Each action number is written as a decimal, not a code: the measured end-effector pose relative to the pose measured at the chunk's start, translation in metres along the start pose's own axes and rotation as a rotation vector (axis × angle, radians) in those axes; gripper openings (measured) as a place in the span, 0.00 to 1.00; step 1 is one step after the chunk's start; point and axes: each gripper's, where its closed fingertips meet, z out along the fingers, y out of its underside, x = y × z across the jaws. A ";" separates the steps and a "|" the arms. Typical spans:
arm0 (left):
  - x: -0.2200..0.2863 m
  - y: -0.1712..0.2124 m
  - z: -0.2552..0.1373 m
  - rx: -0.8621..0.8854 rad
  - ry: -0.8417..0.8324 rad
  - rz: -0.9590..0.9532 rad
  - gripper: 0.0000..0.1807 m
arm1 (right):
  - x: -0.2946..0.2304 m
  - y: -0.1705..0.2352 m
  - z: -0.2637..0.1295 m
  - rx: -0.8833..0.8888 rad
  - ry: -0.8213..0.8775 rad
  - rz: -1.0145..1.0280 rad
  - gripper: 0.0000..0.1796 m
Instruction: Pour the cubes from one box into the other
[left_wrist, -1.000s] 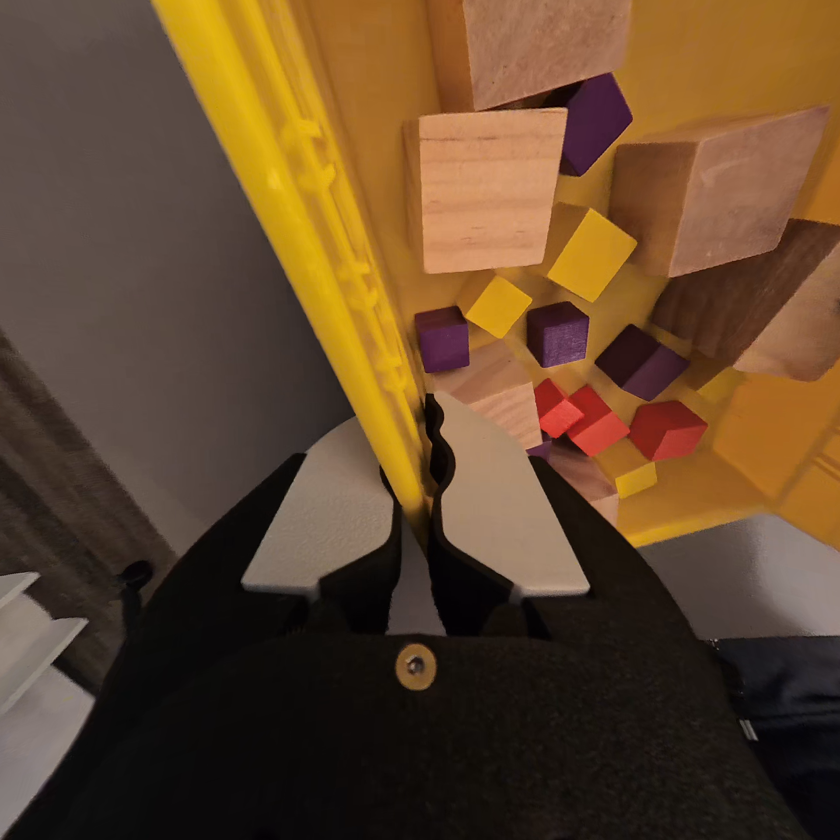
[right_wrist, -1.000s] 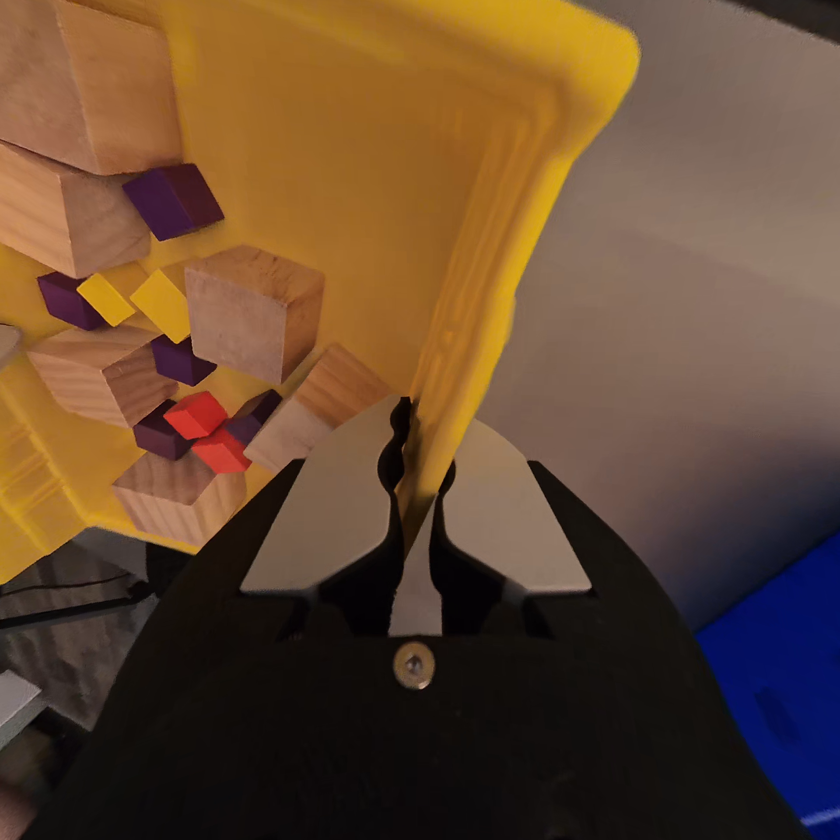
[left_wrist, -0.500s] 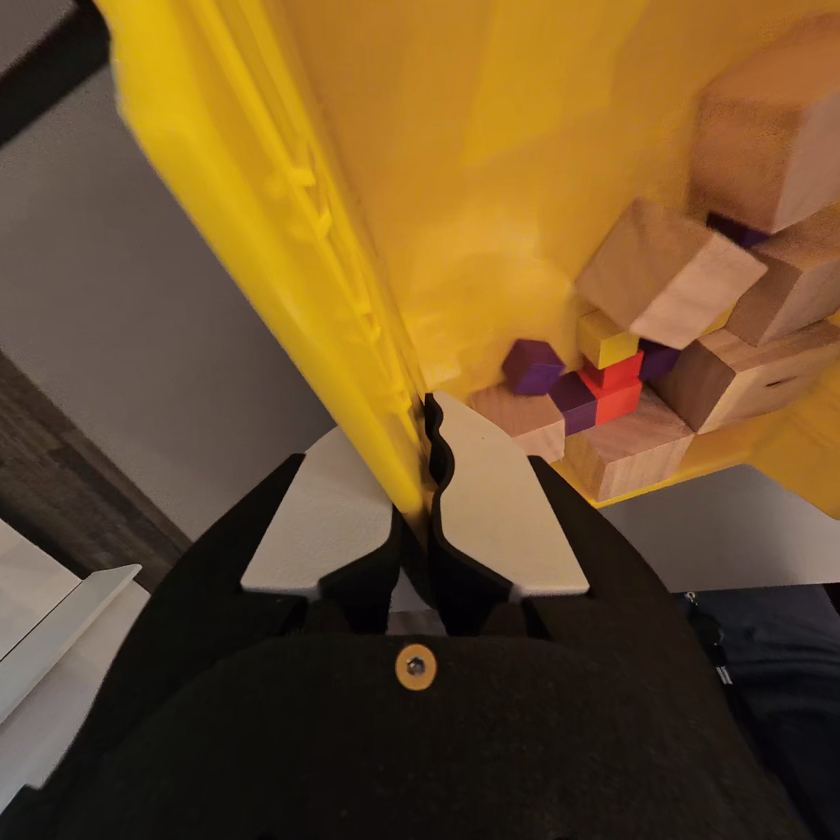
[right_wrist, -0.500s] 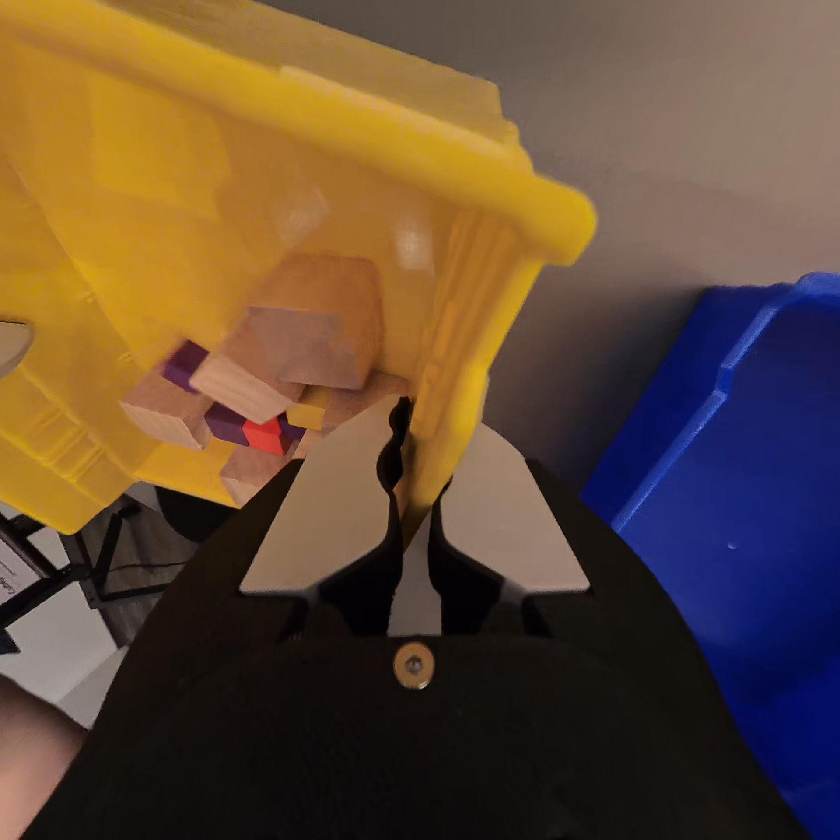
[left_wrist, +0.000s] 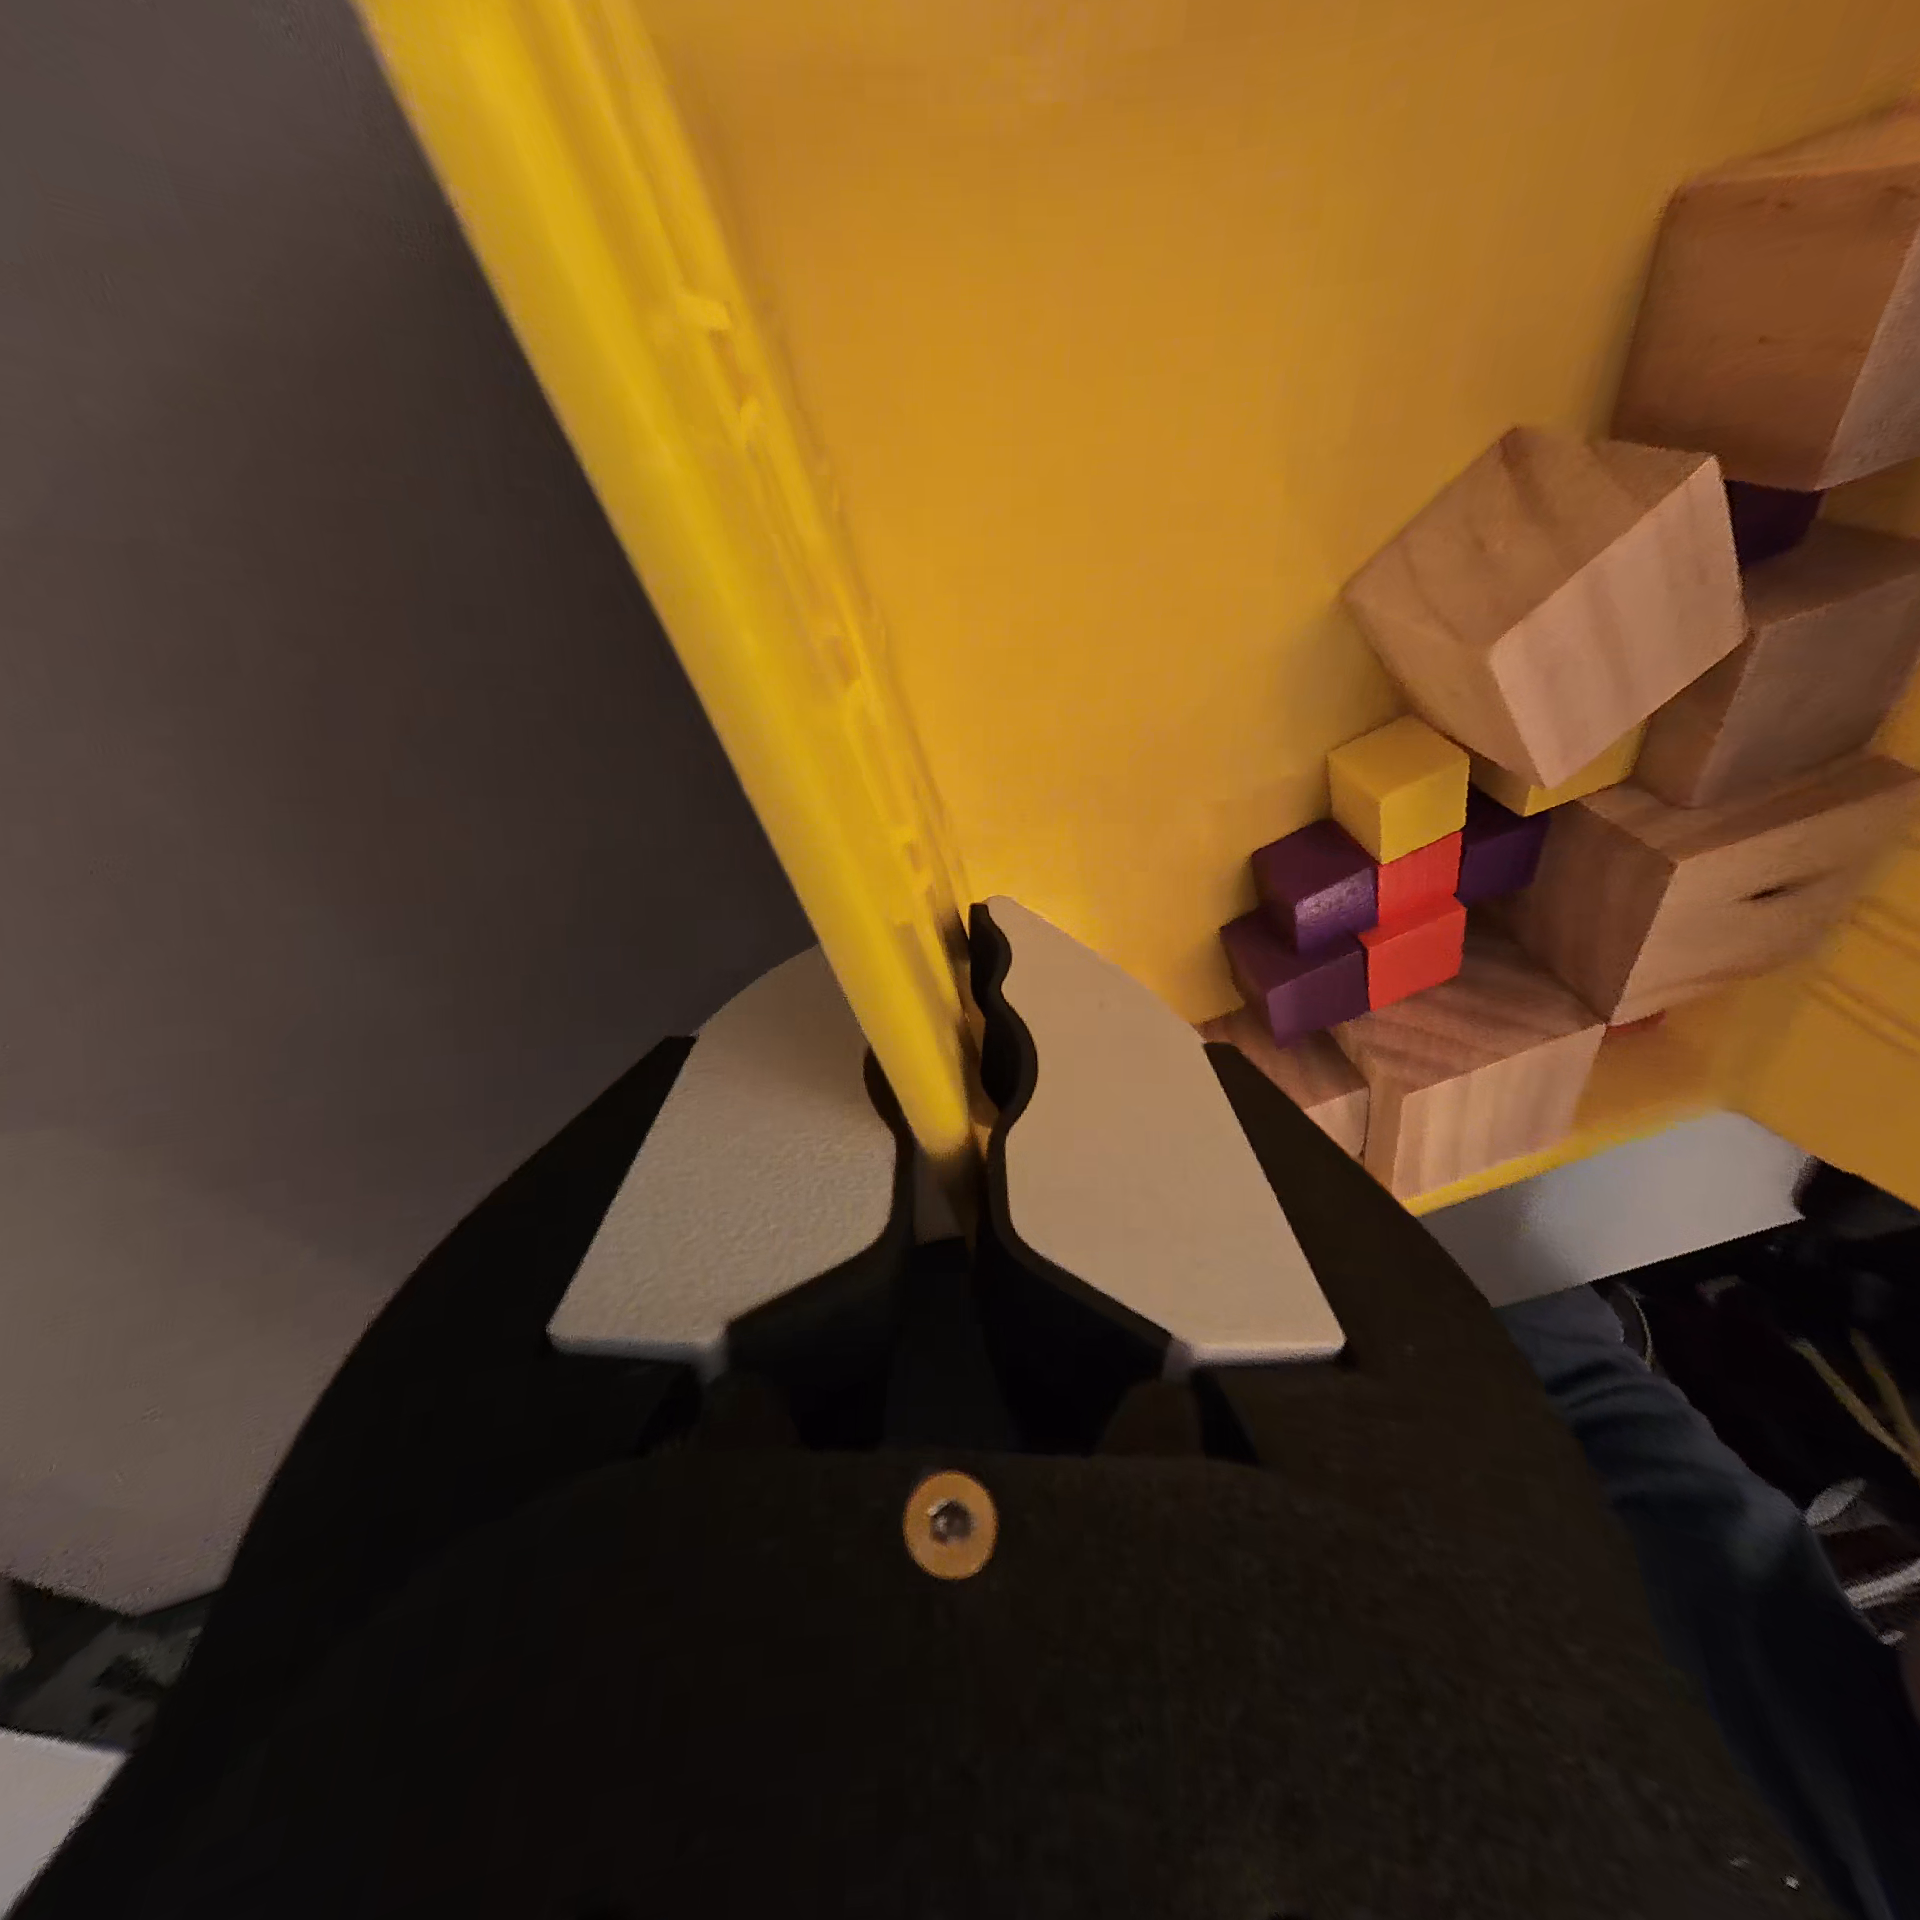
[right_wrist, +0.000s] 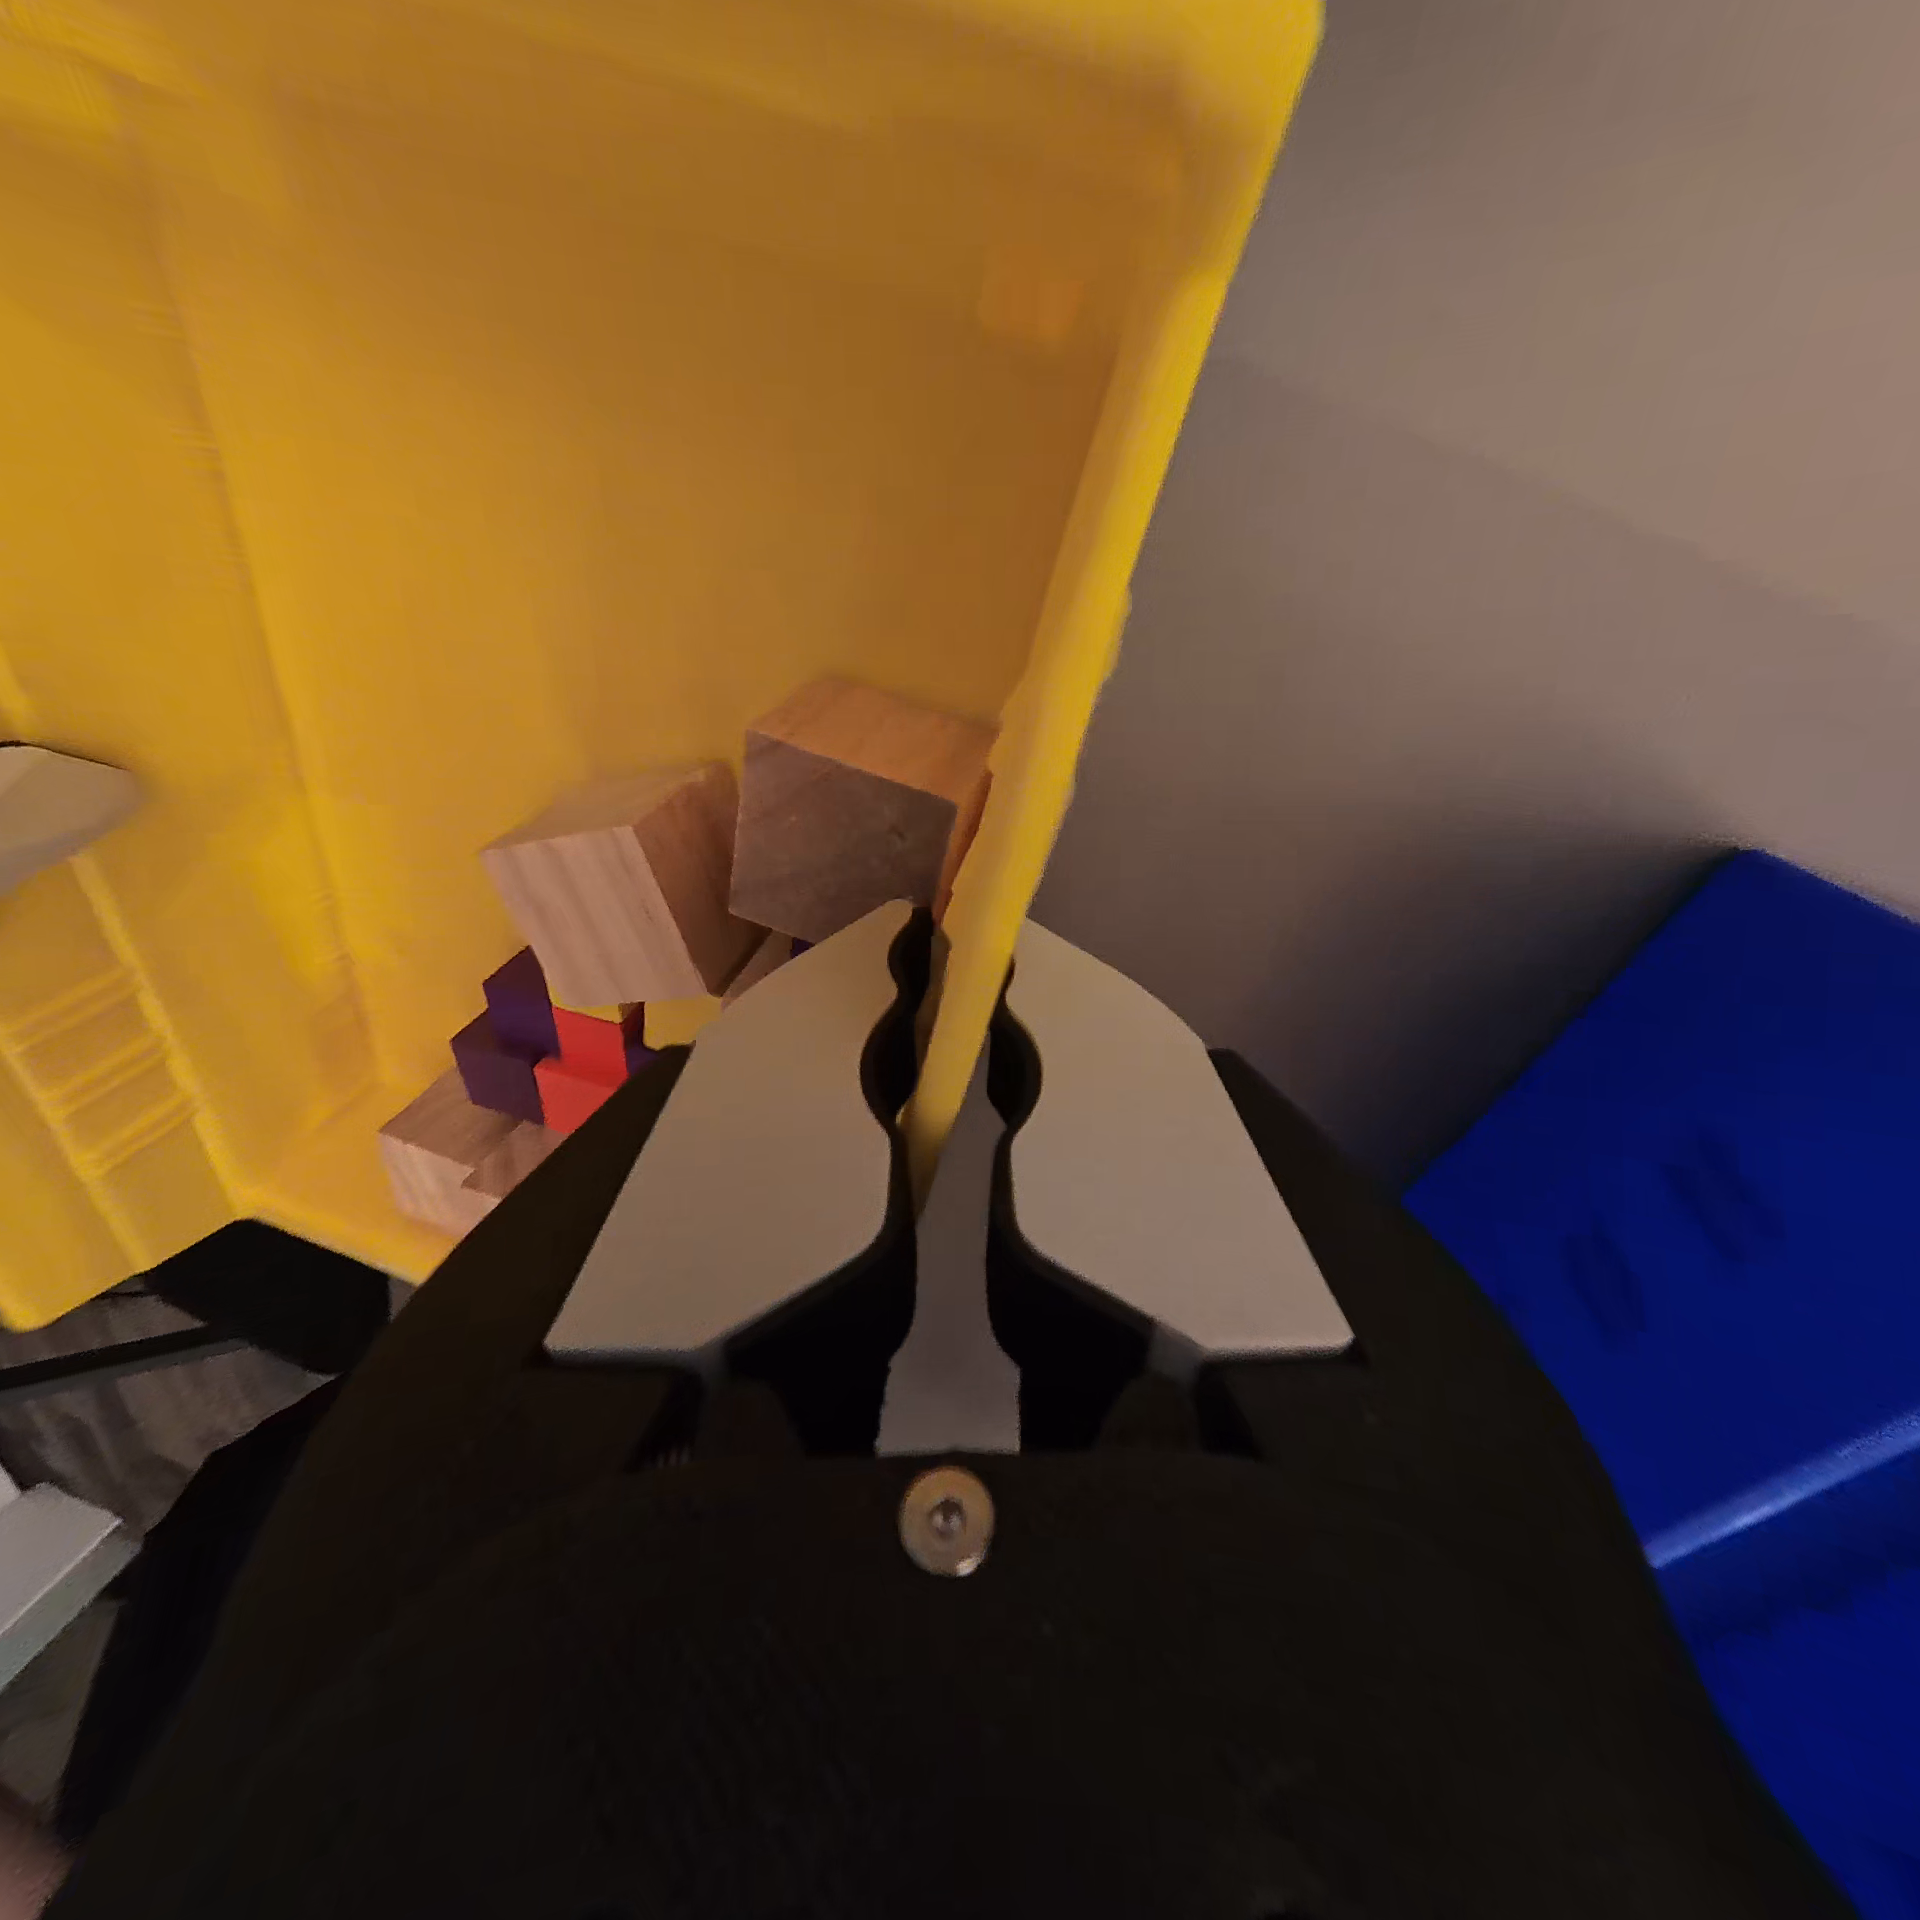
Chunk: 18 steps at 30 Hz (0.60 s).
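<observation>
The yellow box (left_wrist: 1091, 416) is lifted off the table and tilted steeply. My left gripper (left_wrist: 951, 997) is shut on its left wall. My right gripper (right_wrist: 951, 997) is shut on its right wall (right_wrist: 1101, 623). The cubes lie piled in the box's low near corner: large plain wooden cubes (left_wrist: 1548, 634), small purple cubes (left_wrist: 1320, 899), red cubes (left_wrist: 1418, 914) and a yellow cube (left_wrist: 1397, 784). The pile also shows in the right wrist view (right_wrist: 623, 904). The blue box (right_wrist: 1714, 1195) stands low at the right, beside the right gripper.
A grey table surface (left_wrist: 260, 727) lies under and behind the yellow box. The left gripper's finger (right_wrist: 52, 810) shows at the far left of the right wrist view. Dark cloth and clutter (left_wrist: 1766, 1455) lie below the table edge at the right.
The yellow box has been tipped up steeply. The cubes slid from being spread over its floor into a heap in the near corner. The blue box came into the right wrist view.
</observation>
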 end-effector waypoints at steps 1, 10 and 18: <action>-0.002 -0.001 0.002 0.009 0.008 -0.001 0.04 | 0.001 0.000 0.004 -0.015 0.026 -0.009 0.05; -0.006 -0.005 0.006 0.061 -0.028 0.036 0.04 | -0.004 0.022 -0.004 -0.035 0.096 -0.013 0.07; -0.007 -0.004 0.007 0.113 -0.061 0.037 0.04 | -0.007 0.033 0.013 -0.010 0.106 0.079 0.04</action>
